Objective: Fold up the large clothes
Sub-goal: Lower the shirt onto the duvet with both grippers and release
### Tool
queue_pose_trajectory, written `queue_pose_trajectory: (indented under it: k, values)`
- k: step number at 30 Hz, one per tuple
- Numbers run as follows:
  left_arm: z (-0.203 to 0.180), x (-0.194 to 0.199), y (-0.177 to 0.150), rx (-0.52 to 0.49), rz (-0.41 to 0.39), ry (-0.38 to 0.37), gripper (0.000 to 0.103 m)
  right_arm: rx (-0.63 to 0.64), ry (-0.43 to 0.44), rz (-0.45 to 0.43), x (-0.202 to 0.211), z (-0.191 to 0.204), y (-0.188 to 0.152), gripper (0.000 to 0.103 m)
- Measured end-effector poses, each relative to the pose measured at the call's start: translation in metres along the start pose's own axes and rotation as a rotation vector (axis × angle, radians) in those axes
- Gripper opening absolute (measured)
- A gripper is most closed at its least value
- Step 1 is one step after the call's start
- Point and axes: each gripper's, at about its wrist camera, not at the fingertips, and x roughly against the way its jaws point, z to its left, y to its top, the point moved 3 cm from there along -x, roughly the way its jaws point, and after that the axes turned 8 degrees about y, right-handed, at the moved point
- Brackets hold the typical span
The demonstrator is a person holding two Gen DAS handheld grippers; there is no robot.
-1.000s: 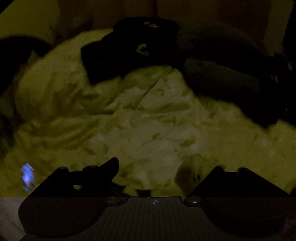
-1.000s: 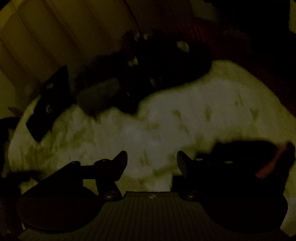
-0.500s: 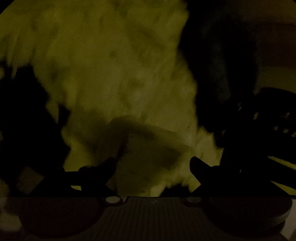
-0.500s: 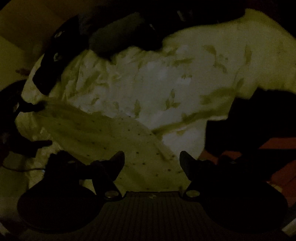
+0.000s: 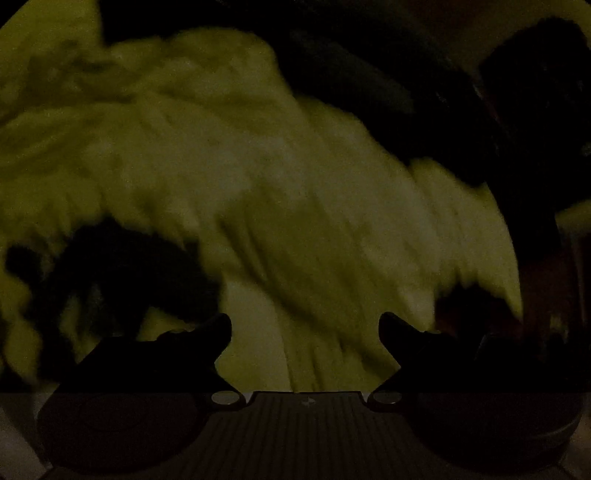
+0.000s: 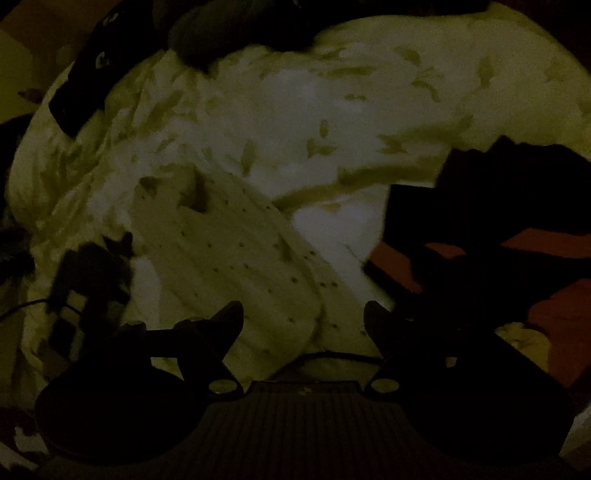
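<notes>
The room is very dark. A pale garment with small dark dots (image 6: 236, 258) lies spread on a white bedcover with a leaf print (image 6: 332, 110), directly ahead of my right gripper (image 6: 303, 317). Its jaws stand apart and are still opening, with only the dotted cloth showing beyond the gap and nothing pressed between them. In the left wrist view the picture is blurred by motion. My left gripper (image 5: 305, 328) is open over pale cloth (image 5: 280, 206), its fingers wide apart and holding nothing.
Dark clothes (image 6: 229, 33) are heaped at the far edge of the bed, and a black strap or sleeve (image 6: 81, 92) lies at the upper left. Dark garments over a red surface (image 6: 546, 314) sit at the right. A dark shape (image 5: 122, 273) lies left of the left gripper.
The right gripper has tipped downward and come nearer the bed, bringing the dotted garment into view, and its jaws have widened. The left gripper has swung across the bed and opened wider.
</notes>
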Motion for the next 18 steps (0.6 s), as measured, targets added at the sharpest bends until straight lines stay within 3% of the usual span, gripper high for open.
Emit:
queue_pose_trajectory:
  k: [4, 7, 9, 11, 15, 18]
  values:
    - [-0.039, -0.017, -0.095, -0.173, 0.021, 0.085, 0.103, 0.05, -0.04, -0.027, 0.02, -0.009, -0.014, 0.076]
    - [-0.056, -0.033, -0.135, -0.331, 0.011, 0.18, 0.103, 0.092, -0.084, -0.068, 0.043, -0.016, -0.02, 0.076]
    - [-0.065, -0.042, -0.147, -0.359, -0.002, 0.216, 0.103, 0.11, -0.108, -0.098, 0.059, -0.019, -0.021, 0.076]
    - [-0.077, -0.057, -0.149, -0.392, -0.007, 0.203, 0.103, 0.123, -0.127, -0.126, 0.076, -0.022, -0.02, 0.077]
    - [-0.104, -0.098, -0.15, -0.558, -0.017, 0.307, 0.103, 0.12, -0.139, -0.128, 0.092, -0.024, -0.022, 0.079]
    - [-0.106, -0.122, -0.156, -0.588, 0.019, 0.367, 0.099, 0.122, -0.138, -0.136, 0.094, -0.019, -0.028, 0.079]
